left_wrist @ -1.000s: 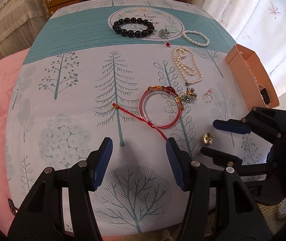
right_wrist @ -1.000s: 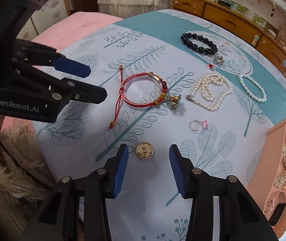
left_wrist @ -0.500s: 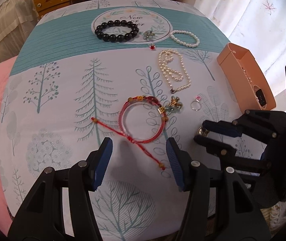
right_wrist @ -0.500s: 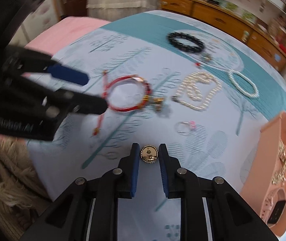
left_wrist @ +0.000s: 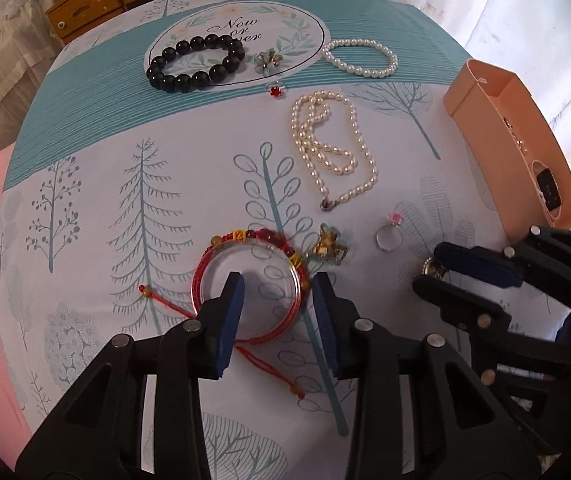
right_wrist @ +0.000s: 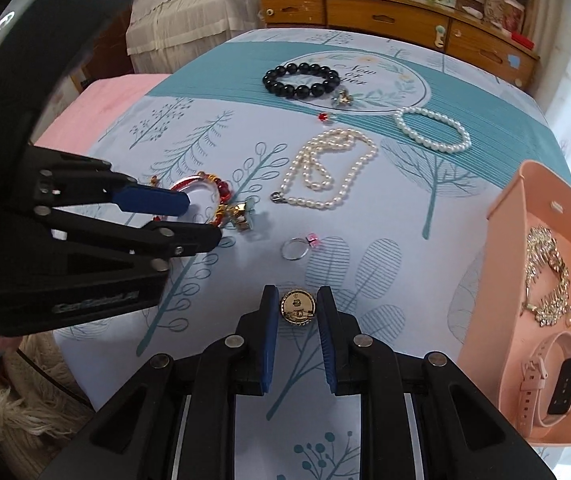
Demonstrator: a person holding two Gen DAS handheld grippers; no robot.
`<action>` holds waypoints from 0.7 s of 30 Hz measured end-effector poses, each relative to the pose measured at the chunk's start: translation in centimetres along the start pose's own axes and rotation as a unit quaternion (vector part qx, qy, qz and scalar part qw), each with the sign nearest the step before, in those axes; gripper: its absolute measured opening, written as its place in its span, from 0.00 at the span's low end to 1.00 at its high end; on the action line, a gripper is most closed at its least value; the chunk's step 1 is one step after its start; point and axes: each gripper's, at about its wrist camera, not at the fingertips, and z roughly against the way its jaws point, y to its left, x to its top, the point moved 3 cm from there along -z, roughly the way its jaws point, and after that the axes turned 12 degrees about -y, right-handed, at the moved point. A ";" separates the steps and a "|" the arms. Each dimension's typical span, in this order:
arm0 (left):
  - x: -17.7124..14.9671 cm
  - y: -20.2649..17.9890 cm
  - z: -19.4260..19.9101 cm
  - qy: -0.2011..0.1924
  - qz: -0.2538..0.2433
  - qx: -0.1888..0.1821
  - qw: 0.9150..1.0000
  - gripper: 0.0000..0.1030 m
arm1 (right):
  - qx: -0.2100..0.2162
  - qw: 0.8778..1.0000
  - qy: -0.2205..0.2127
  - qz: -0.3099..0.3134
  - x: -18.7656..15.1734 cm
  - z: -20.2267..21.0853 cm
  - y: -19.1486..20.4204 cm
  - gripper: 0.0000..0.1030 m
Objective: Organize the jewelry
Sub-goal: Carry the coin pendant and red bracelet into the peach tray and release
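Note:
A red cord bracelet (left_wrist: pixel 245 240) with gold and red beads lies on the tree-print cloth (left_wrist: pixel 125 184). My left gripper (left_wrist: pixel 277 284) stands over it, one finger inside the loop and one outside its right rim. Its jaws are closing, and the pads do not press the rim. The left gripper (right_wrist: pixel 199 220) also hides part of the red bracelet (right_wrist: pixel 221 188) in the right wrist view. A round gold brooch (right_wrist: pixel 296 307) sits near the cloth's front edge with my right gripper (right_wrist: pixel 297 294) shut on it. In the left wrist view the right gripper (left_wrist: pixel 429 268) half hides the brooch.
A pink box (right_wrist: pixel 505 240) at the right holds a gold chain (right_wrist: pixel 547 276) and a pink watch (right_wrist: pixel 557 384). On the cloth lie a pearl necklace (left_wrist: pixel 333 148), pearl bracelet (left_wrist: pixel 359 60), black bead bracelet (left_wrist: pixel 195 60), ring (left_wrist: pixel 389 236) and gold charm (left_wrist: pixel 327 246). Wooden drawers (right_wrist: pixel 385 16) stand behind.
My left gripper moved forward over the red bracelet and its jaws narrowed around the rim. My right gripper went from open to shut around the gold brooch.

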 end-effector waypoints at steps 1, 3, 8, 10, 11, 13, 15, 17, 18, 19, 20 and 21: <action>0.3 0.0 -0.2 0.004 0.004 -0.001 1.000 0.32 | 0.000 1.000 -0.002 -0.004 0.0 0.1 -0.1 0.19; 0.6 0.0 -0.4 0.007 0.010 0.003 1.000 0.32 | 0.001 1.000 -0.005 -0.009 -0.1 0.3 -0.3 0.19; 1.4 0.1 -1.0 0.013 0.027 0.017 0.999 0.27 | 0.004 1.000 -0.011 -0.020 -0.1 0.7 -0.6 0.19; 1.6 0.2 -1.0 0.013 0.031 0.022 0.999 0.15 | 0.005 1.000 -0.014 -0.021 -0.1 0.9 -0.6 0.19; 1.6 0.2 -1.0 0.014 0.030 0.024 0.999 0.09 | 0.004 1.000 -0.017 -0.022 -0.1 0.9 -0.7 0.19; 1.5 0.1 -0.9 0.013 0.028 0.023 0.999 0.08 | 0.005 0.999 -0.020 -0.026 -0.1 1.0 -0.8 0.19; 1.3 0.2 -0.7 0.008 0.032 0.018 0.999 0.08 | 0.006 0.999 -0.022 -0.031 0.0 1.2 -0.9 0.19; 0.9 0.5 -0.3 0.003 0.034 0.017 0.999 0.07 | 0.007 0.999 -0.026 -0.035 0.0 1.5 -0.9 0.19; 0.8 0.6 0.0 -0.001 0.035 0.016 0.999 0.07 | 0.007 0.999 -0.029 -0.036 0.1 1.7 -0.9 0.19; 0.6 0.8 0.5 -0.008 0.034 0.015 0.999 0.07 | 0.008 0.999 -0.033 -0.037 0.2 2.0 -0.9 0.19; 0.5 0.8 1.2 -0.014 0.030 0.017 0.999 0.07 | 0.009 0.998 -0.039 -0.038 0.3 2.4 -1.0 0.19; 0.5 0.8 1.8 -0.020 0.027 0.018 0.999 0.07 | 0.009 0.998 -0.045 -0.038 0.5 2.8 -1.0 0.19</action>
